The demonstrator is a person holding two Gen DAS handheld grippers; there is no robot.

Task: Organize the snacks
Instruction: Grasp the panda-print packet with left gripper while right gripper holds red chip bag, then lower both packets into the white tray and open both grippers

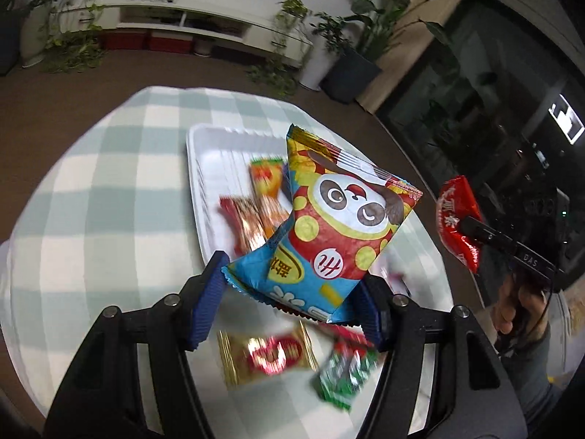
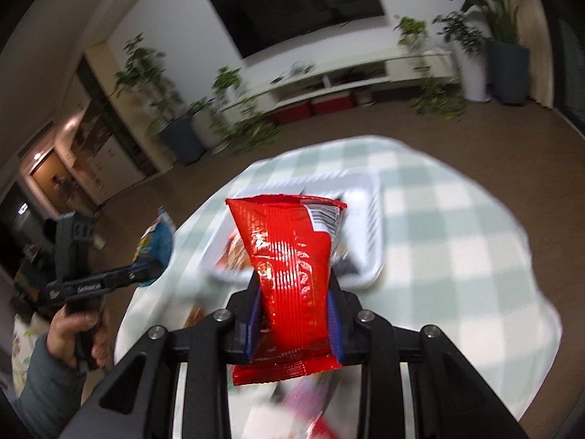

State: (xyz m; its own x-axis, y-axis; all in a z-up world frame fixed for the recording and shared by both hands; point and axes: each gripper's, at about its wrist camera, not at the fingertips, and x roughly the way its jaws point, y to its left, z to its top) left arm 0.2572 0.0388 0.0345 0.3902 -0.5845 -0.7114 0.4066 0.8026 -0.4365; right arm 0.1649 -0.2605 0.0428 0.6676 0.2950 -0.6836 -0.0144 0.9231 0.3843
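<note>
Left hand-held gripper (image 1: pixel 292 285) pinches panda snack bag (image 1: pixel 340 216), right hand-held gripper (image 2: pixel 295 323) pinches red snack bag (image 2: pixel 292 267); both aloft over desk (image 1: pixel 109 168). Advice: lower each over white tray (image 1: pixel 204 146), clear of packets inside, release one at a time

both raised: left hand-held gripper (image 1: pixel 292 285) clamped wide, right hand-held gripper (image 2: pixel 296 318) clamped narrow.

One tray (image 1: pixel 204 183), seven snack packets (image 1: pixel 329 226)

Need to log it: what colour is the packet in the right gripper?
Shiny red packet, with a white barcode patch; clearest in the right wrist view.
</note>
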